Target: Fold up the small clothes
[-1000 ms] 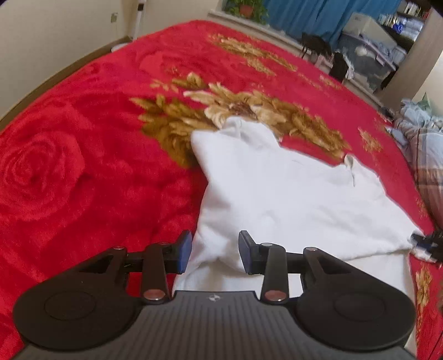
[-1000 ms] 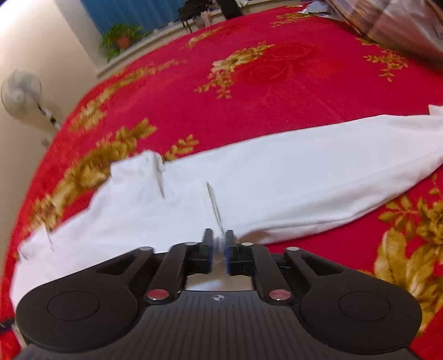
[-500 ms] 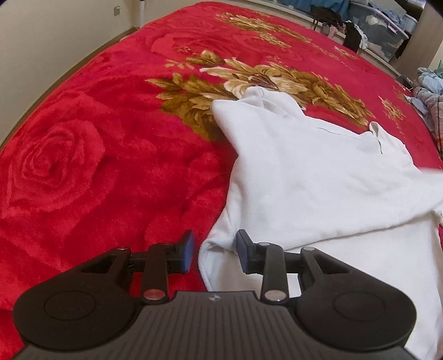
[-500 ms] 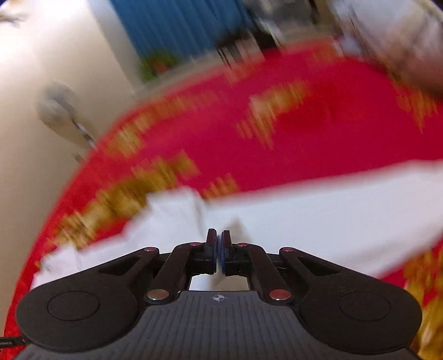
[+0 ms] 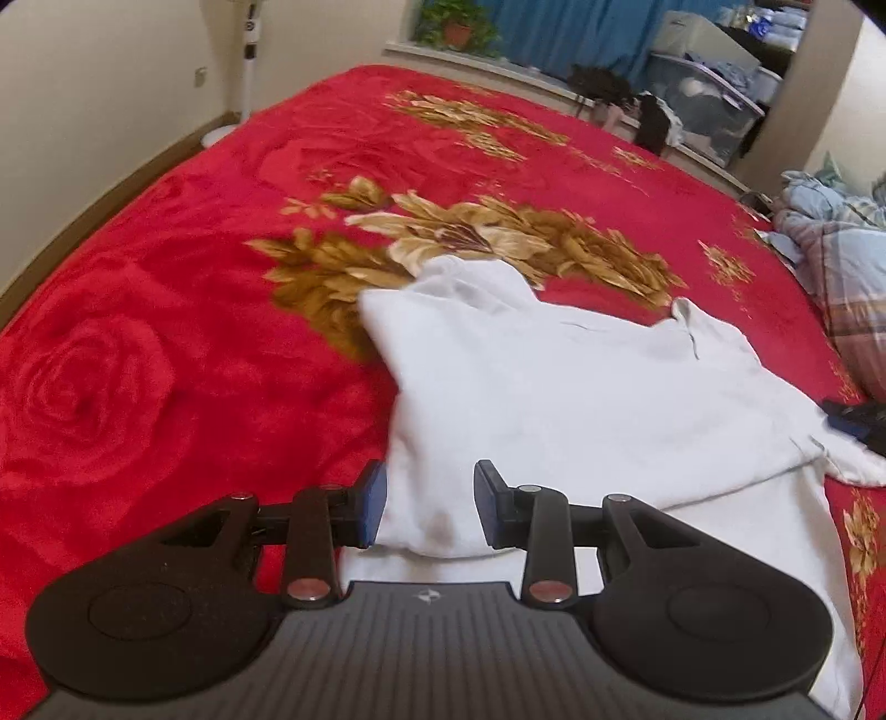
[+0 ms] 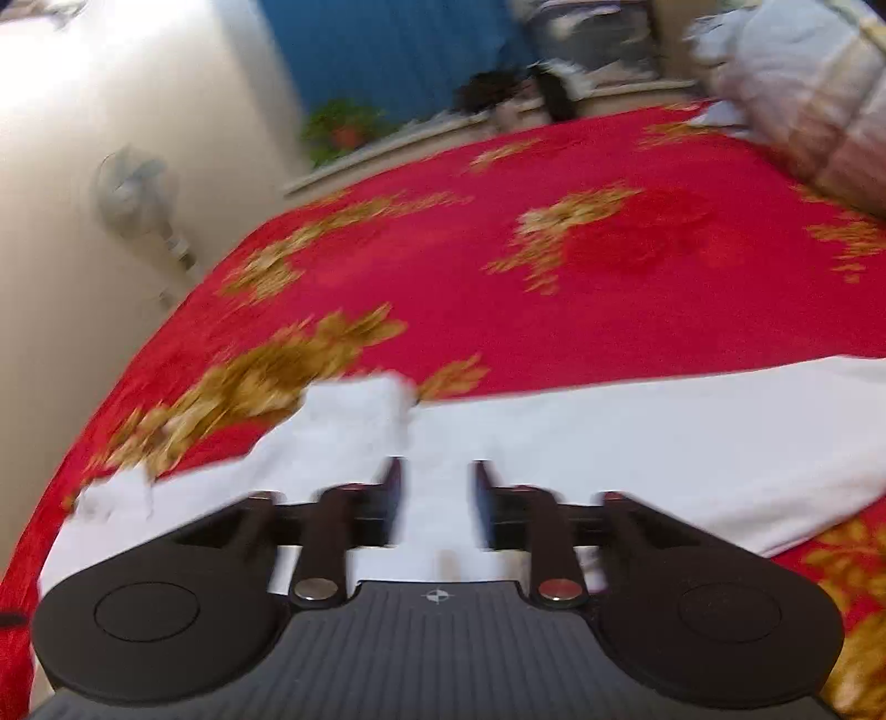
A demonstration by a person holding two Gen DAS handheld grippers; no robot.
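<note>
White garment (image 5: pixel 559 404) lies spread on the red floral blanket (image 5: pixel 166 332) of the bed, folded part-way: one layer turned over another, collar notch toward the far side. In the right wrist view it runs as a long white band (image 6: pixel 637 437) across the blanket.

Left gripper (image 5: pixel 426 507): jaws part-open, much as a second ago. A bunched fold of the garment sits between them; the left pad lies against the cloth edge, the right pad shows a gap. No clamp visible. Compared with half a second ago, the view is tipped up again, so the far wall, the potted plant (image 5: pixel 454 27) and the storage box (image 5: pixel 703 105) are back in frame.

Right gripper (image 6: pixel 434 501): a second ago the jaws were nearly closed on a thin edge of cloth, and half a second ago fully together. Now they are opening, with a clear gap. White cloth lies under and behind the gap; nothing is pinched. Frame motion-blurred. The right gripper's tip (image 5: pixel 855 421) shows at the right edge of the left view, at the garment's corner.

Plaid bedding (image 6: pixel 803 83) heaped at the far right of the bed, unchanged.
</note>
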